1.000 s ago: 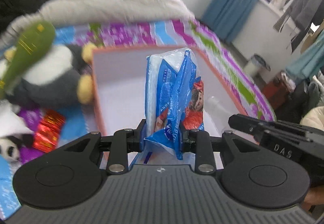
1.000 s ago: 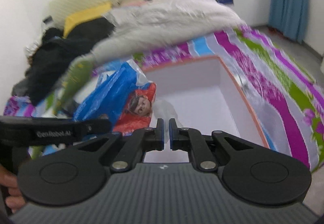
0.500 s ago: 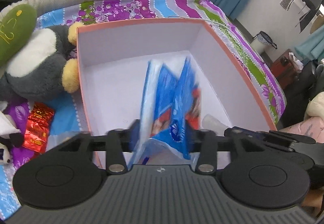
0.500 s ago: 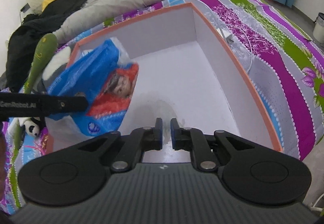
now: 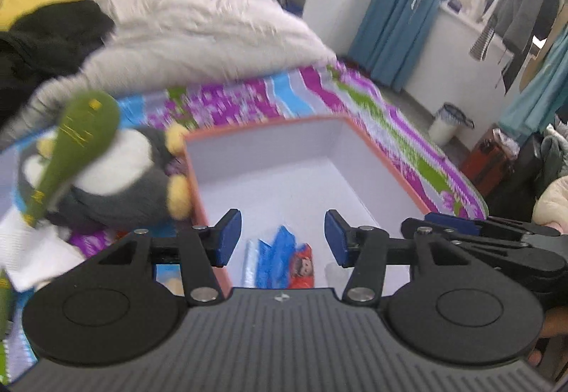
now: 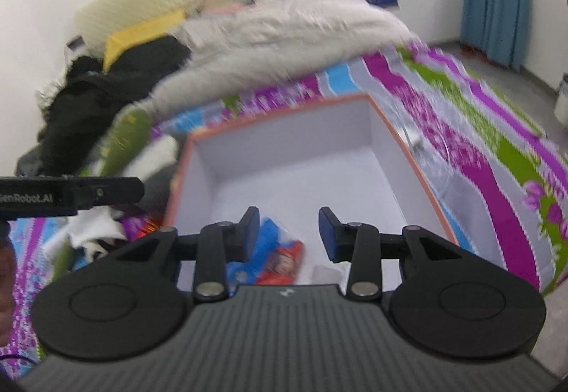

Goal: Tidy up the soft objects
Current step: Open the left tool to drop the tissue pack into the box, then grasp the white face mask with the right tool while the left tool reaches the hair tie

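Observation:
A blue and red plastic packet (image 5: 280, 264) lies on the floor of the orange-rimmed white box (image 5: 383, 165), at its near end. My left gripper (image 5: 283, 236) hangs open above it, nothing between its pads. In the right wrist view the same packet (image 6: 280, 257) lies low in the box (image 6: 401, 147), and my right gripper (image 6: 288, 232) is above it with its jaws opening and nothing pressed between them. A grey and white penguin plush (image 5: 120, 175) and a green plush bat (image 5: 74, 147) lie left of the box.
The box sits on a purple, green and blue patterned bedspread (image 6: 497, 129). A grey-white duvet (image 5: 198, 37) and black clothes (image 6: 92, 97) are heaped behind. White cloth (image 5: 32, 250) lies at the left. The bed's edge, blue curtains (image 5: 390, 19) and a bin (image 5: 447, 122) are to the right.
My left gripper let go of the blue packet, which dropped into the box, and both grippers rose. The right jaws went from shut to apart.

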Available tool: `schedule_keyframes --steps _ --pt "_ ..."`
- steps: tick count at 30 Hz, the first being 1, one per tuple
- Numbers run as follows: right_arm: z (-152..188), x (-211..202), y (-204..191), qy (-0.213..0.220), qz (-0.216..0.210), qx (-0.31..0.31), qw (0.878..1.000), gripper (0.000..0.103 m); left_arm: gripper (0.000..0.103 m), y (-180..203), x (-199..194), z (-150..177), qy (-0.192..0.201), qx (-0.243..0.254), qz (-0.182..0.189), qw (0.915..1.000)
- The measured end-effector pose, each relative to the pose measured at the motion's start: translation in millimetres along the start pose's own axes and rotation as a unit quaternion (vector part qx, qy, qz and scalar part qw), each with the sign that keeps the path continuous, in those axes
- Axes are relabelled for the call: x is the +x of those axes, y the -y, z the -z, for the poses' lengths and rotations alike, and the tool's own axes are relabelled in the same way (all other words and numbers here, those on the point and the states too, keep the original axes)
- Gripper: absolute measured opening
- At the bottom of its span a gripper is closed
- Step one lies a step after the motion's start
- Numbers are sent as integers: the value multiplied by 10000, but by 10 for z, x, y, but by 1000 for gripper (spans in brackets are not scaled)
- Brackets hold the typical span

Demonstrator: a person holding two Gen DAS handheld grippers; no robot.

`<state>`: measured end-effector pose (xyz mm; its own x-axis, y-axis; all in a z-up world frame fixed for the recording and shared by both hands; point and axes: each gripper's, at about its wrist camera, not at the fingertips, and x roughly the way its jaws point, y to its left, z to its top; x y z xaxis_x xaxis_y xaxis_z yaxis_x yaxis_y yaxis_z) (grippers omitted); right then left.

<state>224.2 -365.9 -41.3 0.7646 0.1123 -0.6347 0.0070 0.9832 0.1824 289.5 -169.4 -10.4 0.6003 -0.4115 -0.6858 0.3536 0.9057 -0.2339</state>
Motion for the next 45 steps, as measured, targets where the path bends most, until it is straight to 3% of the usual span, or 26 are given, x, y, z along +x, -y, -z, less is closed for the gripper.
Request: schedule_keyframes --steps 9,16,30,45 --pt "173 -510 -559 613 -553 -258 9963 40 58 -340 -851 314 682 -74 -283 9972" --pt "487 -692 -907 674 -769 -504 9935 40 58 -649 -1294 777 863 -379 -577 9939" --pt "1115 -858 -1308 304 -984 -591 9929 40 58 -932 -1698 1567 824 -857 -694 9905" --pt "1824 -886 -1540 -316 -956 -593 9931 40 58 -1071 -1684 2337 268 -1237 -866 9882"
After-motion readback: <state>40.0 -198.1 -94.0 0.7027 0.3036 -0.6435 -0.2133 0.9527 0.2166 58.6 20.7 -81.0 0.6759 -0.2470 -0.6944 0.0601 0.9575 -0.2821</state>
